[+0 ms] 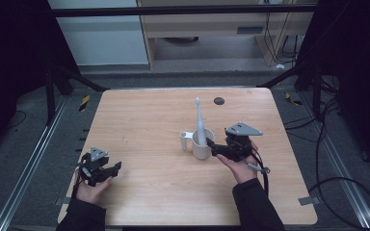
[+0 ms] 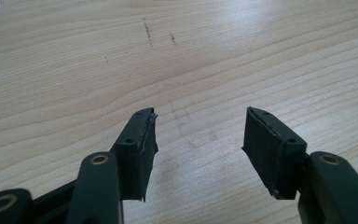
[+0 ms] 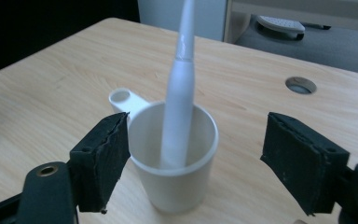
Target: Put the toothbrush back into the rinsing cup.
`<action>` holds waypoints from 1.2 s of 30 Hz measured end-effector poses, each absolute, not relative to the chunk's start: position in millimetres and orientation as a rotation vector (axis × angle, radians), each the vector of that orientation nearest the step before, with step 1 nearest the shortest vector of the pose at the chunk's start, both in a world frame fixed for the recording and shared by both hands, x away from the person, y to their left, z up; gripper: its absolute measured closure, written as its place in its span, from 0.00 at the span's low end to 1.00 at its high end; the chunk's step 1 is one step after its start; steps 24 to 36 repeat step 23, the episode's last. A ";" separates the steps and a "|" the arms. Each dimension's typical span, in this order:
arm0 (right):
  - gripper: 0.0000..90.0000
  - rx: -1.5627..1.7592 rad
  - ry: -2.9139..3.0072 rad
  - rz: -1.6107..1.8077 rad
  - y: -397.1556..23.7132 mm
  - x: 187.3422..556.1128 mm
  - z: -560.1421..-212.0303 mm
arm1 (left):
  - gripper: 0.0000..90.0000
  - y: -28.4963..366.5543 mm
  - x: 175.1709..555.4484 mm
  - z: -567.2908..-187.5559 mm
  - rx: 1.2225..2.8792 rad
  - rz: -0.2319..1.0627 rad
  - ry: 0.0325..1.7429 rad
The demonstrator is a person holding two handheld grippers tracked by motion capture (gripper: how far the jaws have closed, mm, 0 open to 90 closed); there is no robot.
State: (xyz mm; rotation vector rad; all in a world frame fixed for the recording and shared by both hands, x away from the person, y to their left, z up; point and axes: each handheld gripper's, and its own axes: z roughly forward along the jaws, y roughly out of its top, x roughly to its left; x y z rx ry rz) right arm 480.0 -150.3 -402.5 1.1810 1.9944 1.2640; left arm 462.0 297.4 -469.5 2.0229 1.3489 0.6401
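White cup (image 1: 202,144) with an electric toothbrush (image 1: 200,122) sits mid-table (image 1: 144,120); right gripper (image 1: 215,150) wide open around it, maybe touching. Left gripper (image 1: 112,169) gapes wide near the left edge.

Left gripper (image 1: 107,169): black body, grey three-cornered plate on top, black cable trailing. Its two jaws in the left gripper view are black, wedge-shaped, faced with dark pads (image 2: 145,149) frayed at the edges; brass-coloured screw eyes at the arm joints. Right gripper (image 1: 217,151): same build, larger grey plate, black cable looping behind. Its pads (image 3: 103,158) are worn and ragged. Both sleeves (image 1: 257,204) dark, long.
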 end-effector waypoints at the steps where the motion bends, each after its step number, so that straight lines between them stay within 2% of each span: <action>1: 0.24 1.186 1.992 1.262 -155.5 476.6 -404.1 | 0.47 297.4 462.0 -469.6 2.022 0.640 1.349; 9: 0.22 1.252 1.967 1.214 -197.6 455.4 -426.8 | 0.45 295.8 461.9 -470.9 2.031 0.638 1.338; 21: 0.19 1.369 1.973 1.049 -243.0 442.9 -456.3 | 0.39 296.7 463.4 -474.5 2.039 0.641 1.317; 36: 0.19 1.374 1.968 1.044 -246.3 442.3 -457.3 | 0.38 296.8 463.8 -475.1 2.042 0.635 1.315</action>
